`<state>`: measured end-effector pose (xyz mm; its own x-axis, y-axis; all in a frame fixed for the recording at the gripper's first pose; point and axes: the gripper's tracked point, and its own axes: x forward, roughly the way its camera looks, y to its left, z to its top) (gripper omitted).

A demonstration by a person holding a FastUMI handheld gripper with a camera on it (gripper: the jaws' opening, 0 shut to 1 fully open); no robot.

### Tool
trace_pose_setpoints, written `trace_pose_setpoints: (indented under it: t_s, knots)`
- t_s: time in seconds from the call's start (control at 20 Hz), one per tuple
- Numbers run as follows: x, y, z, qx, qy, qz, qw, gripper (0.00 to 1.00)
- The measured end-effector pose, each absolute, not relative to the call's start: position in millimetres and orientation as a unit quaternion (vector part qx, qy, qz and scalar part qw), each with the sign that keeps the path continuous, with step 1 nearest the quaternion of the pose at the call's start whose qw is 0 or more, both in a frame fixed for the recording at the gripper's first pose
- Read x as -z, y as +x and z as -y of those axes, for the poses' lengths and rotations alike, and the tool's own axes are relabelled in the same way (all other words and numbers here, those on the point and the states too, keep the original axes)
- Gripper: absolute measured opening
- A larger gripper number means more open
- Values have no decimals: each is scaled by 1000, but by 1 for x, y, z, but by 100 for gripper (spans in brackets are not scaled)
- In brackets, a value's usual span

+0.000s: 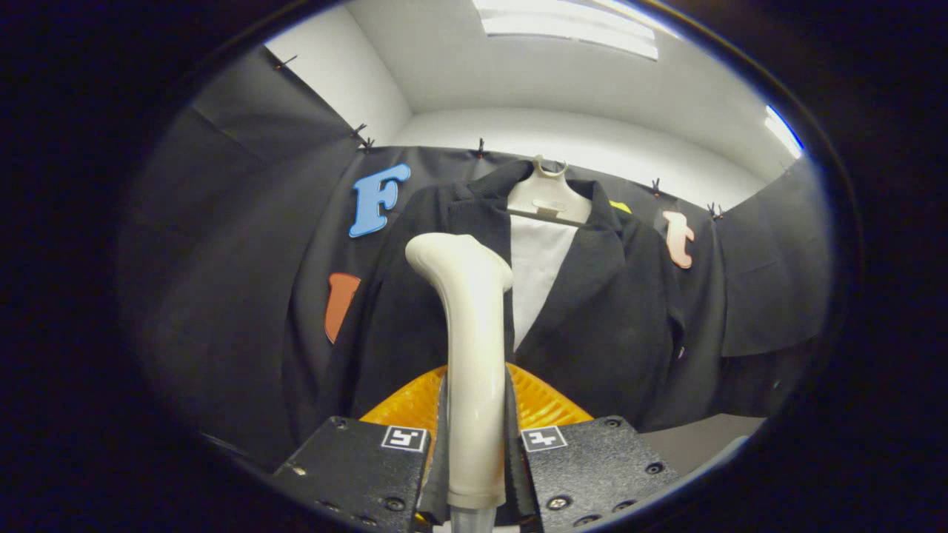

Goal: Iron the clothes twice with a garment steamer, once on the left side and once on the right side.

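Between the fingers (474, 451) we see the steamer (468, 348), its cream handle standing upright with both fingers clamped on its lower part. Its long axis runs from 6 o'clock up to 12, and at the top the head bends toward 10 o'clock, facing the jacket (592, 318) beyond. The face of the head is turned away from us, so we cannot make out its plate. The bottom of the handle narrows into a grey neck that is cut off below the fingers, and we cannot tell what it joins.

Just behind the handle, an orange ribbed thing (548, 403) fans out toward 9 and 3 o'clock. The fingers and the steamer cover most of it, and we cannot tell what it is.

The jacket hangs open on a pale hanger (549, 200) at 12 o'clock from the steamer's head, against the black cloth wall (244, 244). A white panel (539, 266) shows between its lapels, and the handle hides that panel's lower left edge. The jacket's hem is hidden behind the fingers. At 4 o'clock from the fingers a strip of pale surface (703, 440) shows under the cloth.
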<state>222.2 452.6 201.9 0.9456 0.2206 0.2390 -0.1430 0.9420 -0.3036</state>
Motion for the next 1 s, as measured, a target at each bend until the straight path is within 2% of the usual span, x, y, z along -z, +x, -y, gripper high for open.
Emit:
trace_pose_setpoints:
  t_s: [1.0]
  knots:
    - [-68,193,-422,-76,-187,5,979,33]
